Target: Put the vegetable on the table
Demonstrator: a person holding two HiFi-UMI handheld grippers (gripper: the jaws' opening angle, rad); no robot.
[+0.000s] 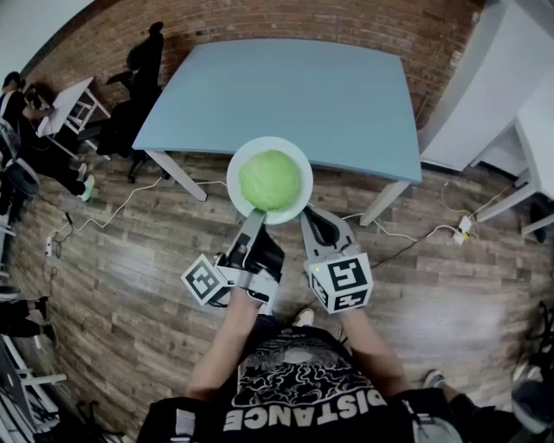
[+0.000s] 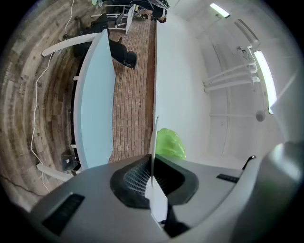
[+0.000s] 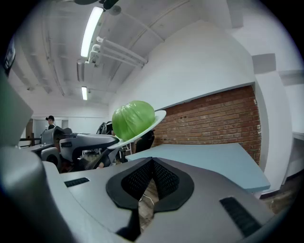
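Note:
A round green cabbage (image 1: 270, 180) rests on a white plate (image 1: 297, 154) held in the air just in front of the near edge of the light blue table (image 1: 286, 95). My left gripper (image 1: 256, 213) is shut on the plate's near rim. In the left gripper view the plate (image 2: 153, 137) stands edge-on between the jaws, with the cabbage (image 2: 169, 144) beyond it. My right gripper (image 1: 310, 218) is shut with nothing in it, just right of the plate. The right gripper view shows the cabbage (image 3: 133, 118) on the tilted plate (image 3: 156, 119), with the table (image 3: 204, 156) behind.
The floor is wooden planks with a white cable (image 1: 407, 234) trailing across it. A brick wall (image 1: 415, 26) stands behind the table. A black chair (image 1: 130, 112) and a white desk (image 1: 74, 104) stand at the left, and white furniture (image 1: 519, 121) at the right.

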